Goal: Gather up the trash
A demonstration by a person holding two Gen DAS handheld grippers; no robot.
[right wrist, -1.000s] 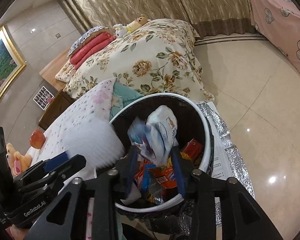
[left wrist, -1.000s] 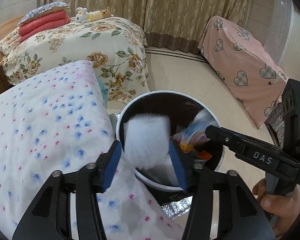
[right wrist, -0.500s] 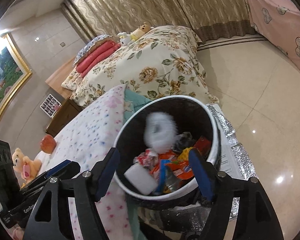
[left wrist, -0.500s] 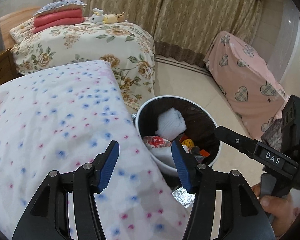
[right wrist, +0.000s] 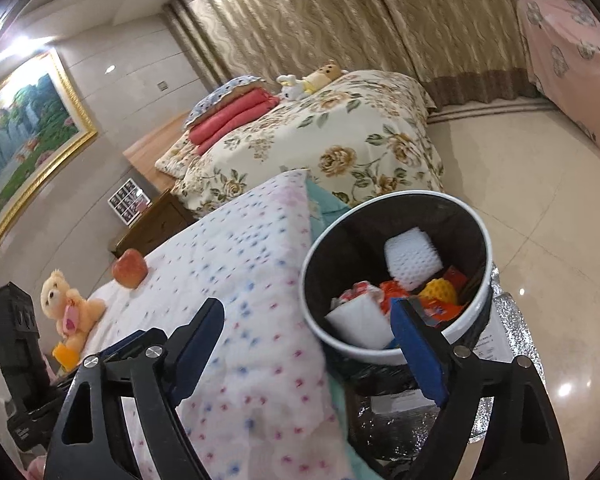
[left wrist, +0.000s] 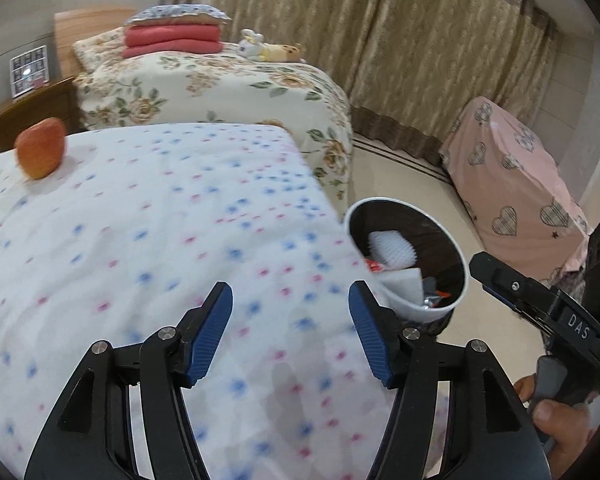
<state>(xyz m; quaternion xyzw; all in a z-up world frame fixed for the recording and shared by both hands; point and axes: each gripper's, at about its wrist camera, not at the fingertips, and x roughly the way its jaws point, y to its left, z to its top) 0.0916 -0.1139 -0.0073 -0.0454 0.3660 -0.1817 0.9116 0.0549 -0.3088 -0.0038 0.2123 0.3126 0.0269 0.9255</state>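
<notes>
1. Left gripper: jaws have just been opening, now apart, nothing between them, over the spotted quilt.
2. Right gripper: jaws have just spread wide, empty.
3. Bin, with trash inside, sits right of both; right gripper is nearer.
4. Apple lies far left; left gripper is nearer.
5. Legible: "DAS" on the right gripper.

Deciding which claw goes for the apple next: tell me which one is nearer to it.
Left, as far as the views show. The left claw hovers over the quilt on the apple's side; the right claw straddles the quilt's edge by the trash bin, farther off.
</notes>
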